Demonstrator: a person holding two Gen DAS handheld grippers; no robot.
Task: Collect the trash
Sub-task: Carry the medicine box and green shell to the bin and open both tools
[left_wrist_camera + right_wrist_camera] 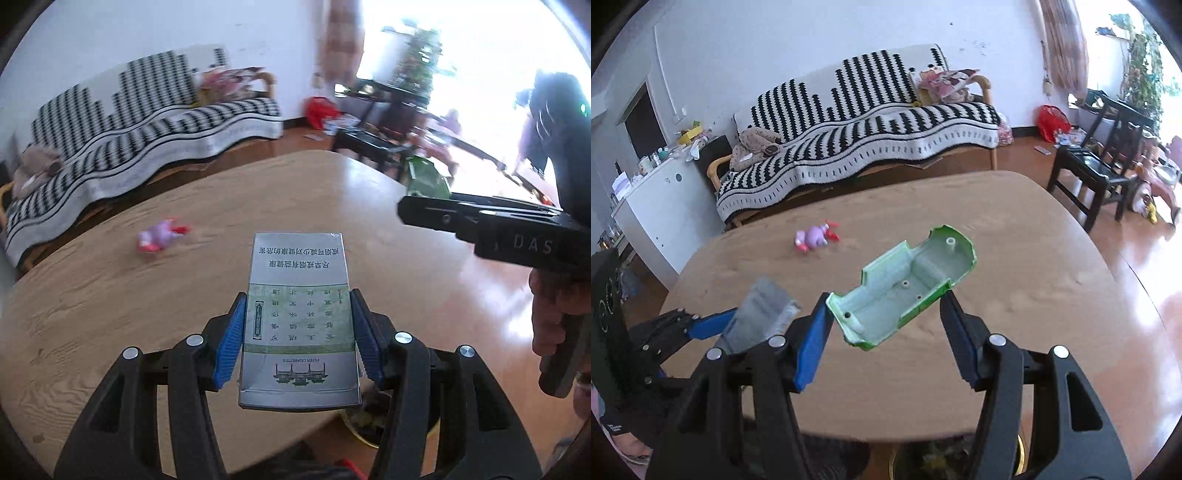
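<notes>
A flat cardboard cigarette pack (298, 314), silver with a green panel and the print "FILTER CIGARETTES", is being pinched between the blue ribbed pads of the left gripper (298, 328) above the wooden table (110, 302). A hollow green plastic shell (903, 288) is being squeezed by the right gripper (882, 328). A small purple toy (814, 238) is lying on the table.
</notes>
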